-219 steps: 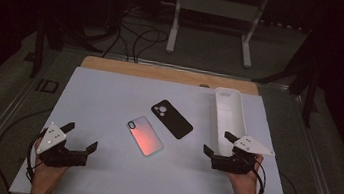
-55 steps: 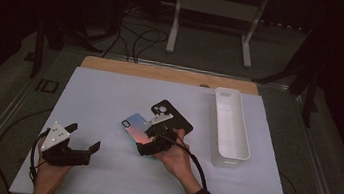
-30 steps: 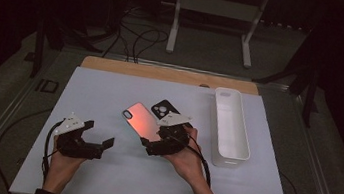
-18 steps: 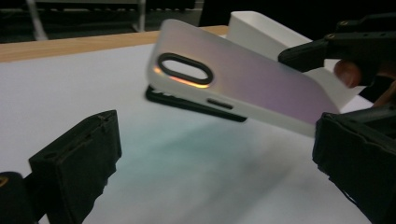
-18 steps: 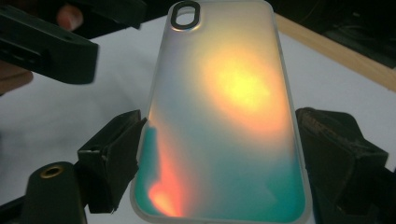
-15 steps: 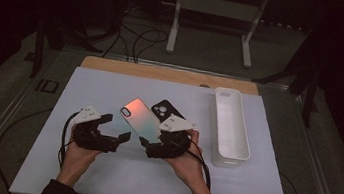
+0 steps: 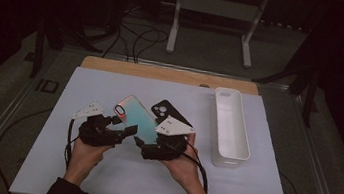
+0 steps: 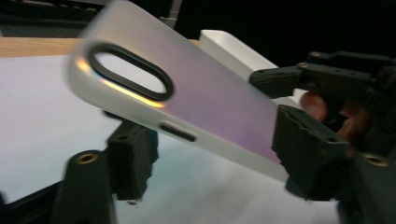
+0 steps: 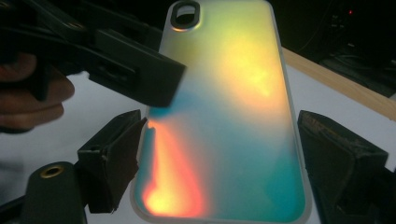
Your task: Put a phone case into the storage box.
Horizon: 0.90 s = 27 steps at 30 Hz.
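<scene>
Iridescent translucent phone case [image 7: 133, 116], frosted plastic with an oval black-rimmed camera cut-out and a sheen running orange, yellow and teal, is held tilted above the white worktop [image 7: 85, 85] between both hands. The right gripper [image 7: 145, 150] is clamped across its lower sides. The left gripper [image 7: 124, 130] has just been closing around its edge, one pad over the face; contact is unclear.

A table [image 7: 163, 73] with a wooden far edge carries a white mat [image 7: 85, 90]. On the mat lie a black case [image 7: 165, 110] at centre and a white tray [image 7: 230, 130] at right.
</scene>
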Each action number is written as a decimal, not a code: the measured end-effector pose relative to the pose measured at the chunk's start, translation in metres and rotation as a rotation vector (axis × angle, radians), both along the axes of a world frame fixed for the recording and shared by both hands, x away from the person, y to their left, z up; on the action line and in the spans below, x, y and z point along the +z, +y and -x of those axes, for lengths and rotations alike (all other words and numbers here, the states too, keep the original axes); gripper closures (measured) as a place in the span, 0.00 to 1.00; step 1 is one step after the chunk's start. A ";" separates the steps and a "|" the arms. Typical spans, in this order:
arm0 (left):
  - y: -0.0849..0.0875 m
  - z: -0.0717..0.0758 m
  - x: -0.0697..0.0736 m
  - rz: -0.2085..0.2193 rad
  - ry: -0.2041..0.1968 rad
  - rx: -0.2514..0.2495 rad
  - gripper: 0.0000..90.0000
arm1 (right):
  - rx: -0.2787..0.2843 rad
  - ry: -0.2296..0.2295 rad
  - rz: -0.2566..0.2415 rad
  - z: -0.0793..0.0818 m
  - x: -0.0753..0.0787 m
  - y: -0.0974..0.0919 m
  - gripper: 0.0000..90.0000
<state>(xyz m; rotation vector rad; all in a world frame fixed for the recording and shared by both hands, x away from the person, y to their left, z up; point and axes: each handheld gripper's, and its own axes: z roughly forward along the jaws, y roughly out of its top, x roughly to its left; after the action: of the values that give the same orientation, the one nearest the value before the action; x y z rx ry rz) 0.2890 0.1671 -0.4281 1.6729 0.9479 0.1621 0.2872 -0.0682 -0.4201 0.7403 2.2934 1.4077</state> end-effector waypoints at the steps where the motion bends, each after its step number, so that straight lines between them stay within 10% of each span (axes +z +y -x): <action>1: -0.002 0.000 0.000 0.004 0.000 -0.004 0.41 | -0.003 -0.004 -0.002 0.000 0.000 0.001 0.19; 15: -0.020 0.003 -0.002 0.014 -0.038 -0.037 0.87 | -0.042 -0.017 -0.036 0.007 -0.011 0.017 0.19; 27: -0.018 0.006 0.000 -0.022 -0.066 -0.021 0.96 | -0.024 0.019 0.024 0.004 -0.017 0.020 0.13</action>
<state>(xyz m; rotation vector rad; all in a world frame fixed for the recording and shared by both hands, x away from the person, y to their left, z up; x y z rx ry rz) 0.2832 0.1486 -0.4278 1.6872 0.8813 0.2130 0.2831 -0.0483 -0.4367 0.7750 2.3042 1.3655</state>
